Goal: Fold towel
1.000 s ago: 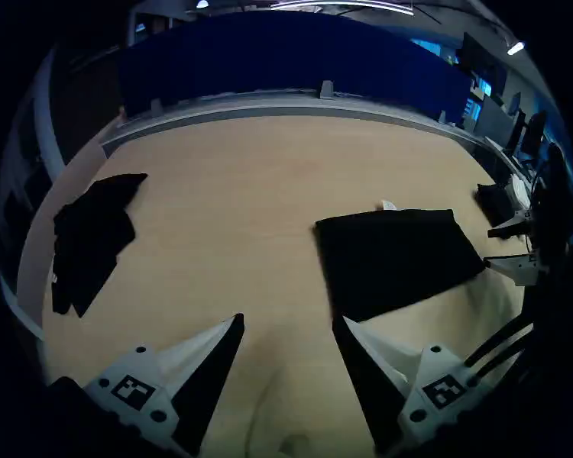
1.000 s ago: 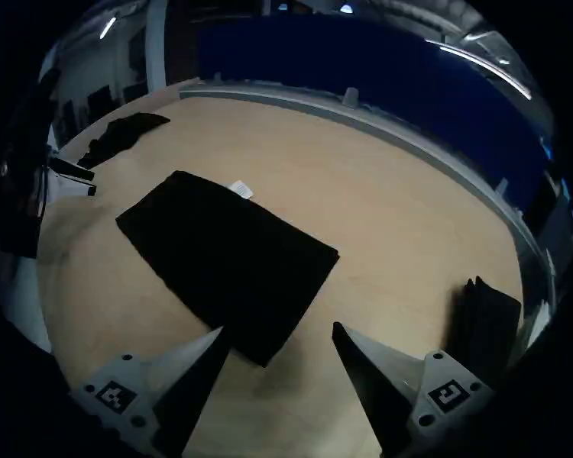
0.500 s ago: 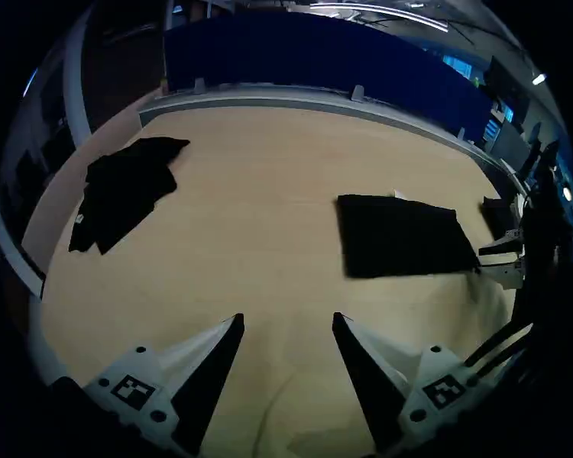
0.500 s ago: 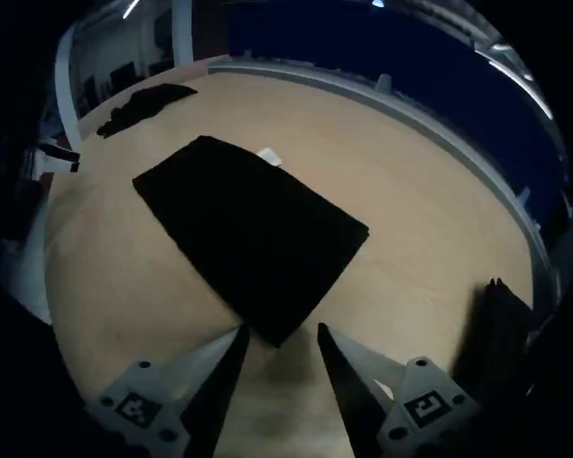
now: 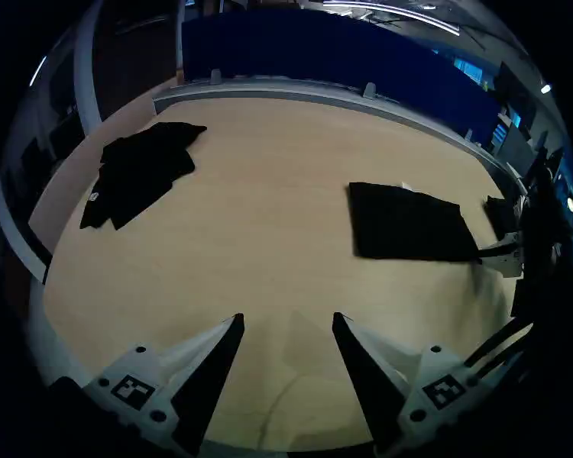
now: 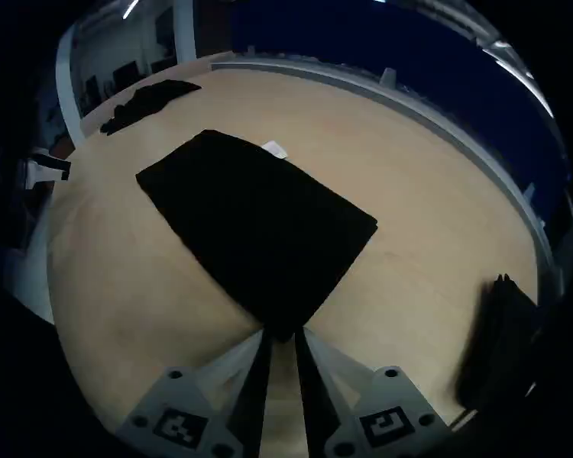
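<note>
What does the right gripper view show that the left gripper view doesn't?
Right gripper view: up close, the right gripper, fingers close together at the near corner of the black towel. Left gripper view: the left gripper, fingers wide apart over the table. Both: the black towel, the crumpled black cloth and the blue divider.

From where I stand there is one desk [image 5: 271, 229] carrying three dark cloth things: one folded towel [image 6: 263, 229], one crumpled heap [image 5: 134, 172] and one stack [image 6: 500, 336] at the edge. One white tag [image 6: 275, 149]. Two tools: left hand-held gripper [image 5: 286, 316], right hand-held gripper [image 6: 282, 331].
</note>
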Tool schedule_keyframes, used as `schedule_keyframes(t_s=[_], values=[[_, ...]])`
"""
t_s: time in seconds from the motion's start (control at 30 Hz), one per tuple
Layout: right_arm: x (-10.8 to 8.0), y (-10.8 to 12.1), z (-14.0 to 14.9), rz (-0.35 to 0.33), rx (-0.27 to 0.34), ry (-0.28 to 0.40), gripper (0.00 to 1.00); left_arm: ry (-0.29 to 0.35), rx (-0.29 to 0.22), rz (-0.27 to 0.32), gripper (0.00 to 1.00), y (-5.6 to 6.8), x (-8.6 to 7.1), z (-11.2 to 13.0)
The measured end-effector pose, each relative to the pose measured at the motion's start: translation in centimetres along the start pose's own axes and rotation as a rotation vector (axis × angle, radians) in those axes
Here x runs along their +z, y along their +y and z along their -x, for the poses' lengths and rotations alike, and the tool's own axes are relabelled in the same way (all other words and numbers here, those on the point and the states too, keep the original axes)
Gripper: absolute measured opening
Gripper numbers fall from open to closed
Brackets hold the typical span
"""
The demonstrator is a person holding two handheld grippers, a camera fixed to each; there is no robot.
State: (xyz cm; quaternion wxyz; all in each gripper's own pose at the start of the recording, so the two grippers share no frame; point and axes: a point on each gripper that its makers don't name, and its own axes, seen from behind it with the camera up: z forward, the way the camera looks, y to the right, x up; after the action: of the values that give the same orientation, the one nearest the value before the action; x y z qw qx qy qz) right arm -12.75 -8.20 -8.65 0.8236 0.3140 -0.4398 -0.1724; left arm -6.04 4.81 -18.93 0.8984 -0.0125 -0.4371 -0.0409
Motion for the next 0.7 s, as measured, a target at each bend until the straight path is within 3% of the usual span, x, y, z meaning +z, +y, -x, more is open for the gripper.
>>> schedule_keyframes(t_s=[0.1,0.2,0.5,0.7], values=[[0.0,-0.1,-0.3,-0.004,-0.003,0.008,0.09,0.0,-0.002,0.0,0.85,0.0,-0.2,0.0],[-0.1,-0.2,-0.6,-0.006,-0.016,0.01,0.06,0.001,-0.007,0.002,0.85,0.0,-0.3,0.0],[-0.4,0.1,-1.8,-0.001,-0.017,0.036,0.05,0.004,-0.015,0.006,0.85,-0.1,-0.8,0.1],[-1.6,0.4,-4.9,0.007,-0.014,0.09,0.05,0.013,-0.027,0.009,0.85,-0.2,-1.2,-0.2]])
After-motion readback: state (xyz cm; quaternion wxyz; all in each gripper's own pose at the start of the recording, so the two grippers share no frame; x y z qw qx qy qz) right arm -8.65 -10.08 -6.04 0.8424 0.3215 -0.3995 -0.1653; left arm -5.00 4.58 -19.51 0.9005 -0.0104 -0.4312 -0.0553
